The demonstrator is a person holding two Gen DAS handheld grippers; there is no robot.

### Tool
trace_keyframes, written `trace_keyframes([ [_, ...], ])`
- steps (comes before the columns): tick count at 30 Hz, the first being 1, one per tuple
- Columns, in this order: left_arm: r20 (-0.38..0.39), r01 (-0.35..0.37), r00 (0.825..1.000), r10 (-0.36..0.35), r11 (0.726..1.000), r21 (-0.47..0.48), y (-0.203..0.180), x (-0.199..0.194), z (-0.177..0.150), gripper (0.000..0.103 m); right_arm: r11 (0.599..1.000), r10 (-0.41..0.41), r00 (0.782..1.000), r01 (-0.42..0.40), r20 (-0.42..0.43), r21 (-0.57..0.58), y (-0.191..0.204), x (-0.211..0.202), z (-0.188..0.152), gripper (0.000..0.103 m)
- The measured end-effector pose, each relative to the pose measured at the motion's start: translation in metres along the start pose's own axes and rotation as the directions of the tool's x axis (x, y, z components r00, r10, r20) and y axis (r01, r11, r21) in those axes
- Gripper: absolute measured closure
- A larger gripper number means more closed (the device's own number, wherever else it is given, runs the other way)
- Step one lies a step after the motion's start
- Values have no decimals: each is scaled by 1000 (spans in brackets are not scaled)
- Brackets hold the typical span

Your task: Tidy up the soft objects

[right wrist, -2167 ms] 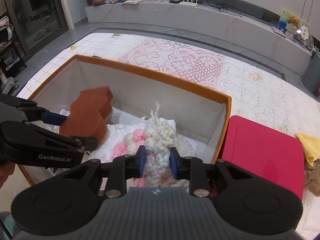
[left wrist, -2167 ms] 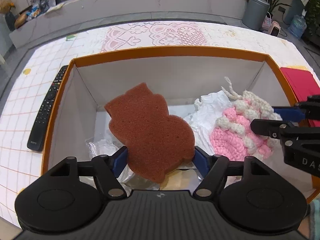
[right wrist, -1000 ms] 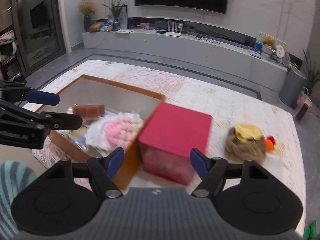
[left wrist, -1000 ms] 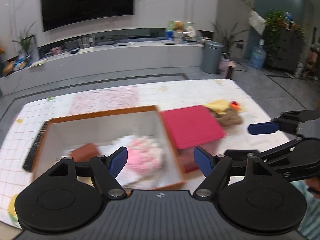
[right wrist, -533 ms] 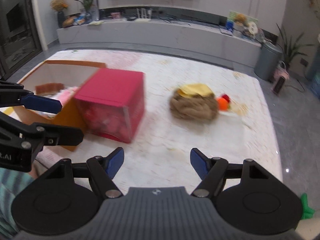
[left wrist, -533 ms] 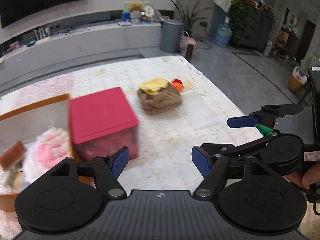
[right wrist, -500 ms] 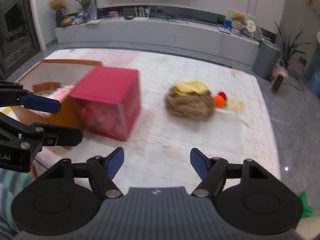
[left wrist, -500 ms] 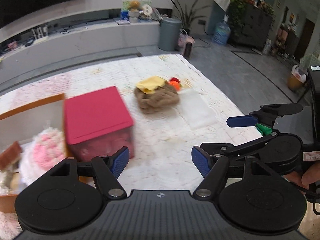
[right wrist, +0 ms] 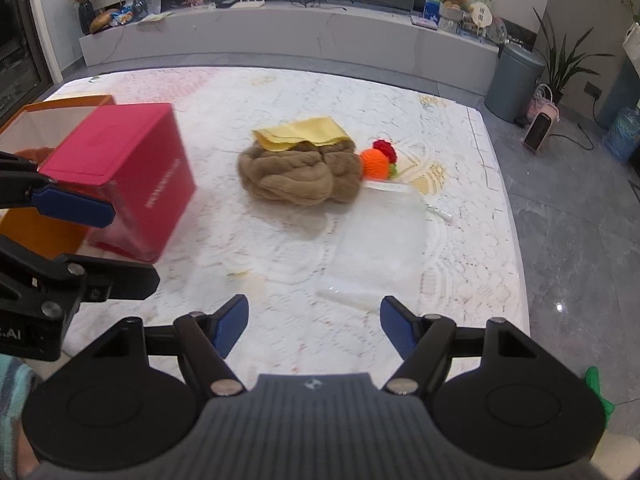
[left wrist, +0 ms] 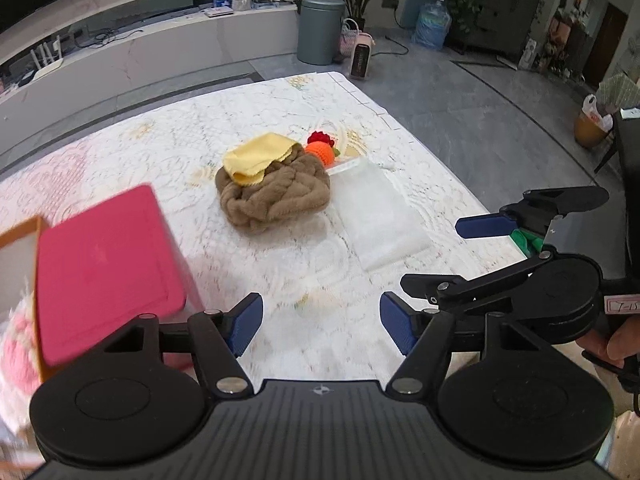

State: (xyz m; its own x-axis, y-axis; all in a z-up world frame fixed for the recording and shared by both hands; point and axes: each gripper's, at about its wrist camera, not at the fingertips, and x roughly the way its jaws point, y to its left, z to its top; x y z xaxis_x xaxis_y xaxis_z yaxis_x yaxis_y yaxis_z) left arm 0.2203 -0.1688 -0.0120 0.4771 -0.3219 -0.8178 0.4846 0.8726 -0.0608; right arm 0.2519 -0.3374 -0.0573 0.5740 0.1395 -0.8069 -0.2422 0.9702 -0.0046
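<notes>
A crumpled brown cloth lies mid-table with a yellow cloth on top. Against its right side sit an orange crochet ball and a red crochet piece. A clear plastic bag lies flat nearer me. My left gripper hovers short of the pile, its jaws closing slowly with nothing between them. My right gripper stands open and empty above the bag's near edge. A pink crochet item lies in the orange box.
A red lidded box stands left of the pile, against the orange box. The table's right edge drops to a grey floor with a grey bin, a small heater and a green object.
Both grippers have left the orange box, swung right and come lower, so the brown pile and plastic bag now lie ahead. The sponge and pink crochet stayed in the box. Left jaws narrowed slightly.
</notes>
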Motion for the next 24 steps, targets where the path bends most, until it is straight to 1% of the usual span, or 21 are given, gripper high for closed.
trace_keyframes([
  [5, -6, -14, 1000, 14, 998, 66, 1, 18, 26, 24, 1000, 1, 1000, -1, -19, 6, -16, 20, 16, 32],
  [9, -1, -47, 999, 47, 994, 103, 7, 36, 51, 24, 1000, 4, 1000, -3, -21, 19, -25, 37, 29, 32],
  [13, 13, -83, 997, 82, 986, 147, 14, 55, 75, 24, 998, -2, 1000, 2, -3, 62, -38, 52, 42, 32],
  [18, -2, -83, 996, 84, 985, 151, 25, 86, 94, 24, 991, -11, 1000, 12, -4, 130, -63, 71, 54, 31],
  [19, -9, -90, 996, 92, 985, 148, 27, 93, 97, 24, 990, -16, 1000, 18, -12, 141, -67, 76, 55, 30],
  [20, -22, -95, 995, 99, 985, 143, 29, 101, 99, 24, 988, -22, 999, 25, -24, 150, -70, 82, 55, 24],
  [22, -51, -100, 993, 108, 986, 134, 33, 115, 101, 23, 985, -30, 998, 38, -52, 169, -75, 93, 54, 15],
  [24, -69, -112, 990, 122, 983, 143, 35, 126, 103, 23, 983, -25, 997, 38, -77, 179, -79, 105, 51, 14],
])
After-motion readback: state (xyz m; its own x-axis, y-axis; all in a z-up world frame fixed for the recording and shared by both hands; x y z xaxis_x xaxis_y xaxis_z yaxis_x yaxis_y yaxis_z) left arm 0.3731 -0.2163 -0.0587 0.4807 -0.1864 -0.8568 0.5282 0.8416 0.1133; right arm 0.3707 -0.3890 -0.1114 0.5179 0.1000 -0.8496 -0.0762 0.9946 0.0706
